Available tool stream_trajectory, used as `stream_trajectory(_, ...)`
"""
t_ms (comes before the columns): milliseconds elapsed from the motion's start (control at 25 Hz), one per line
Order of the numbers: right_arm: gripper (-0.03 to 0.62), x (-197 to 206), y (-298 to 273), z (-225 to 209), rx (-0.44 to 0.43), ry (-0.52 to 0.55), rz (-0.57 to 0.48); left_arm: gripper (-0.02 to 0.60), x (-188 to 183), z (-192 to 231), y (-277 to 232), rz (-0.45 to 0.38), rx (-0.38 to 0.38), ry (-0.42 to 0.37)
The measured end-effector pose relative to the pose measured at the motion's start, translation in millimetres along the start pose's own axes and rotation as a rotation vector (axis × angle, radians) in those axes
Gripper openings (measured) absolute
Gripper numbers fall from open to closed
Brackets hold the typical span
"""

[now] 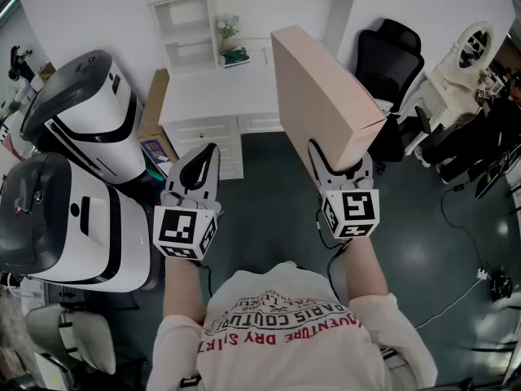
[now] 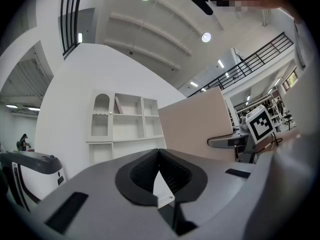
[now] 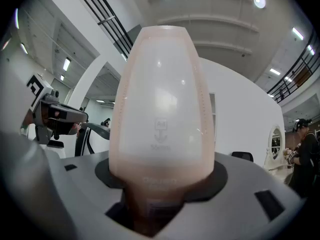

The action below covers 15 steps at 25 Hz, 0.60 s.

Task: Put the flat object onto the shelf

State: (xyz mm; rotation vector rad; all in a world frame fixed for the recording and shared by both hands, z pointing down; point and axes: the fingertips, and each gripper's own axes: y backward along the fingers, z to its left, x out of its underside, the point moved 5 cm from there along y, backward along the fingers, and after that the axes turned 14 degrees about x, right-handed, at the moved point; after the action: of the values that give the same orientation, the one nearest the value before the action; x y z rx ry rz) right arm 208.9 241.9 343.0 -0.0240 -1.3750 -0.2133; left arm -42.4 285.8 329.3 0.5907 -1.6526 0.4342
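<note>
The flat object is a wide, thin pink box [image 1: 326, 96]. My right gripper [image 1: 338, 160] is shut on its lower edge and holds it tilted up in the air, in front of the white shelf unit [image 1: 189, 24]. In the right gripper view the box [image 3: 162, 99] fills the middle and rises from between the jaws [image 3: 162, 186]. My left gripper [image 1: 212, 148] hangs to the left at the same height, shut and holding nothing. The left gripper view shows its jaws [image 2: 159, 155] meeting, with the shelf unit [image 2: 125, 118] beyond and the box [image 2: 197, 124] to the right.
Below the shelves is a white desk top [image 1: 207, 92] with drawers. A small plant [image 1: 227, 28] and a green item [image 1: 236, 55] stand on the shelves. Two white and black machines [image 1: 85, 108] stand left, and a black office chair [image 1: 392, 54] right. Cables [image 1: 464, 247] lie on the dark floor.
</note>
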Motion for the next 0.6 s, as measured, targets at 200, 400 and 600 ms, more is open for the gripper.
stream_trajectory(200, 0.295, 4, 7, 12, -0.001, -0.007, 0.009, 0.014, 4, 4, 13, 0.006, -0.003, 0.005)
stream_trajectory(400, 0.295, 6, 9, 22, -0.002, -0.011, 0.021, 0.014, 8, 9, 21, 0.008, -0.002, 0.011)
stream_trajectory(600, 0.295, 10, 4, 37, -0.038, -0.003, 0.027, 0.014, 14, 18, 27, 0.015, -0.017, 0.019)
